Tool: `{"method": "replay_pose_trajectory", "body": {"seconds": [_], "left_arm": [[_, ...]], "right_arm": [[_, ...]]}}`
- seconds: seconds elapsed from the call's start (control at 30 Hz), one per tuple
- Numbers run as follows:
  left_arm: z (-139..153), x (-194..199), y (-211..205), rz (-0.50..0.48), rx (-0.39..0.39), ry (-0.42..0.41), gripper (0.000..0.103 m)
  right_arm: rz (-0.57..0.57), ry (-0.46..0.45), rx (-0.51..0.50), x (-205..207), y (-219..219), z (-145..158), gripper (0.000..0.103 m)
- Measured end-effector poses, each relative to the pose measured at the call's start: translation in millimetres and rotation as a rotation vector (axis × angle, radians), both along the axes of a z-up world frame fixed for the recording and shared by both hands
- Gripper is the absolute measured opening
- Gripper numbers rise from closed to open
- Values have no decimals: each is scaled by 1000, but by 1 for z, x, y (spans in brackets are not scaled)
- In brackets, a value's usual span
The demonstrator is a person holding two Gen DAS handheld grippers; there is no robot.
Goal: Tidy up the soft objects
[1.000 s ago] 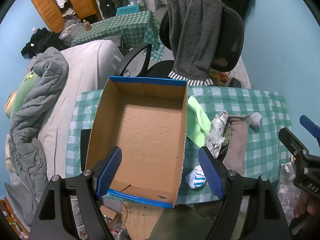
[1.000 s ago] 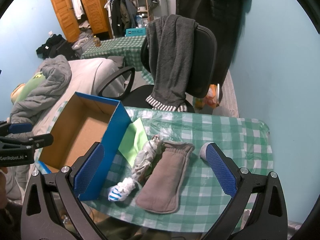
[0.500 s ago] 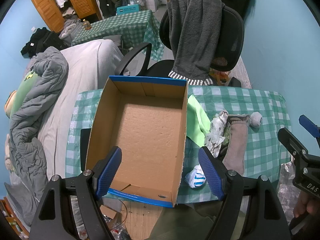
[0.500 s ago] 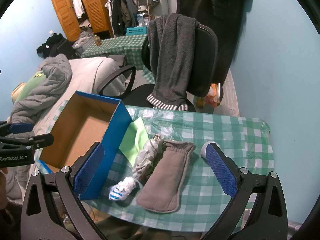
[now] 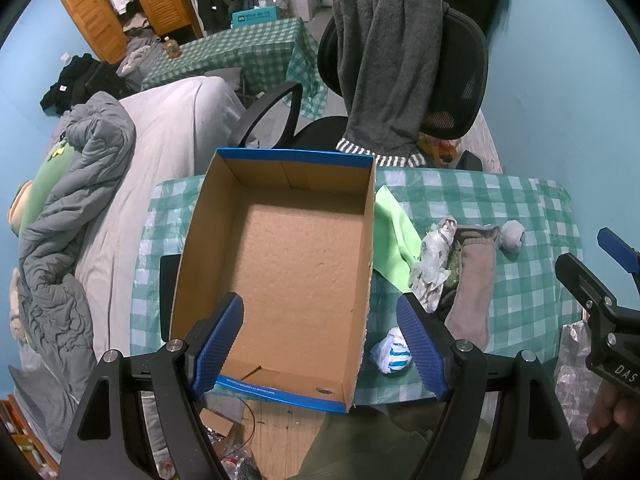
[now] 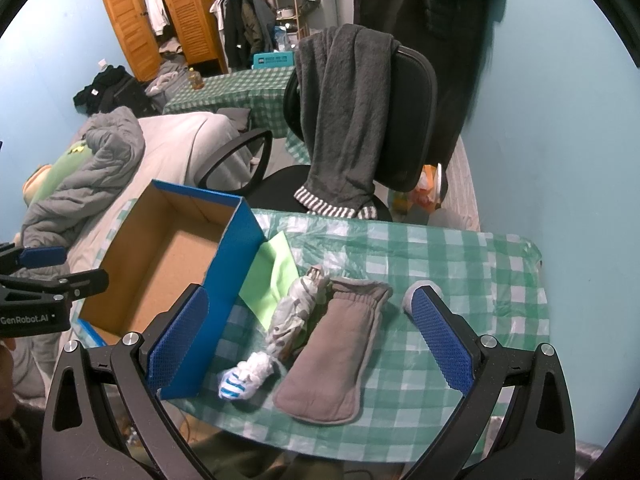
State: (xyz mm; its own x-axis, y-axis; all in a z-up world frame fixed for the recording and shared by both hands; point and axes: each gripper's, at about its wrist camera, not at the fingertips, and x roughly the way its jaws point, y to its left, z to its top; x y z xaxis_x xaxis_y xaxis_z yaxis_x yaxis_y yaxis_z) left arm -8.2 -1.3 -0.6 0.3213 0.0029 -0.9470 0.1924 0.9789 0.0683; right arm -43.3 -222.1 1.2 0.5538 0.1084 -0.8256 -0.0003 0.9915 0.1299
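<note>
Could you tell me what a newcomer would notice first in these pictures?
Probably the open, empty cardboard box with blue outer walls, on the left of the green checked table. Beside it, to its right, lie a brown-grey sock, a crumpled pale cloth and a light green sheet.

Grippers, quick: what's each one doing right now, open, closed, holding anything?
Left gripper: open, holding nothing, above the cardboard box.
Right gripper: open, holding nothing, above the brown sock.
</note>
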Motion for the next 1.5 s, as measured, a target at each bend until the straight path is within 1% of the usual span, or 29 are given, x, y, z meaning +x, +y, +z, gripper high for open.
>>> {"method": "replay_pose_trajectory", "body": {"seconds": [0.9, 1.1, 1.2, 1.5], "left_arm": [[-3, -1, -2, 1, 0, 5, 80], [-18, -2, -8, -13, 4, 29, 80], [-25, 0, -12, -25, 13, 41, 80], [-48, 10, -34, -82, 44, 81, 80]], "right_arm": [[-2, 14, 1, 1, 2, -3, 101], [-19, 32, -5, -6, -4, -12, 101], [-30, 61, -10, 0, -15, -22, 101], [-62, 138, 2, -10, -31, -45, 101]]}}
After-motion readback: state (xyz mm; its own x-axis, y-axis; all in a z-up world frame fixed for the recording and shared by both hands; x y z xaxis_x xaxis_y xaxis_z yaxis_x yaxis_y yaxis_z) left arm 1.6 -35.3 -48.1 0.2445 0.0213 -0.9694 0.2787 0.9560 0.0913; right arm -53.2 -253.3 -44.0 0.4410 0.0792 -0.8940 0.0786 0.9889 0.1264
